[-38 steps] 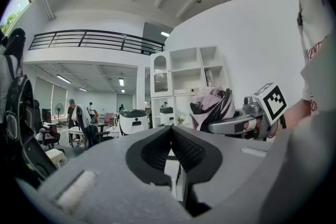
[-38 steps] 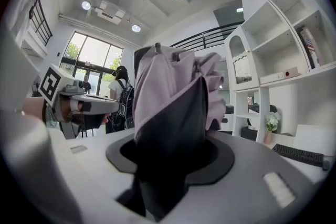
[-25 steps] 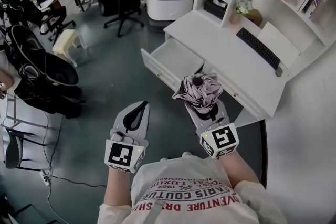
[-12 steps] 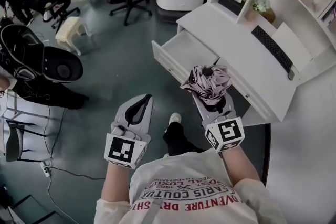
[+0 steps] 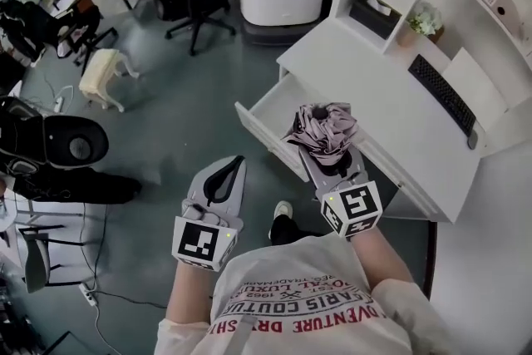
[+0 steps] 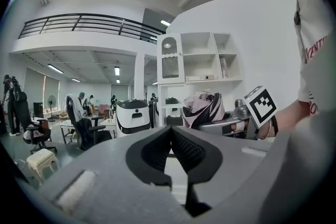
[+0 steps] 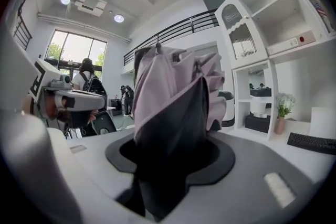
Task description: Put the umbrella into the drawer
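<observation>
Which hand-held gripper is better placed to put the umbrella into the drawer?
Right hand-held gripper: it holds the umbrella near the open drawer. Left hand-held gripper is empty, farther off.

1. The umbrella (image 5: 322,129) is folded, its mauve fabric bunched around a dark fold. It stands upright, clamped in the right gripper's (image 5: 331,164) jaws, over the drawer's front edge.
2. The drawer (image 5: 285,106) is white and shallow, pulled open from the desk (image 5: 391,104).

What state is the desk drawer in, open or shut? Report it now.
Open. The drawer stands pulled out from the white desk, and the head view shows its bare white inside.
</observation>
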The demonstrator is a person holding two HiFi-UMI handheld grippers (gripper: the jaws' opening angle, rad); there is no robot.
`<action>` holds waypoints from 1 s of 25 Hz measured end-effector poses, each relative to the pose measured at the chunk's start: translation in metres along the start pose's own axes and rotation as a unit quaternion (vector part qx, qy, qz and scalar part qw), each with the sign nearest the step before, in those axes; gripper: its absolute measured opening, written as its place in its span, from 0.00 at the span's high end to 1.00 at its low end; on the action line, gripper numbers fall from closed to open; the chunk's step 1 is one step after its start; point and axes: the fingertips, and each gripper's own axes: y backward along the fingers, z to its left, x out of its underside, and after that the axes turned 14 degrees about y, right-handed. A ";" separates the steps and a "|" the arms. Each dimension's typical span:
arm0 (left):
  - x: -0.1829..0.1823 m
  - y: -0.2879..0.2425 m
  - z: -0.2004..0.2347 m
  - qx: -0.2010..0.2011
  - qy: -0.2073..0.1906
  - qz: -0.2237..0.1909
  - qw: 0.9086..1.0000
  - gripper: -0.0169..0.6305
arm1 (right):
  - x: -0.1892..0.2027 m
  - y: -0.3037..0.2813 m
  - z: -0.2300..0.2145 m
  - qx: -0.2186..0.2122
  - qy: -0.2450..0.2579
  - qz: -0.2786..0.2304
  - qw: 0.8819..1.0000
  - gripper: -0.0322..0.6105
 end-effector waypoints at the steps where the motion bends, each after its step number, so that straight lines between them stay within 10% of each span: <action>1: -0.003 -0.017 0.006 0.006 0.000 0.002 1.000 0.97 | 0.001 -0.011 -0.010 0.002 -0.002 0.003 1.000 0.63; 16: -0.010 -0.198 0.049 0.115 0.000 0.050 0.992 0.97 | 0.055 -0.104 -0.099 0.033 -0.019 0.087 0.996 0.63; 25: 0.011 -0.279 0.087 0.238 0.005 0.110 0.965 0.97 | 0.116 -0.158 -0.104 0.073 -0.071 0.173 0.980 0.63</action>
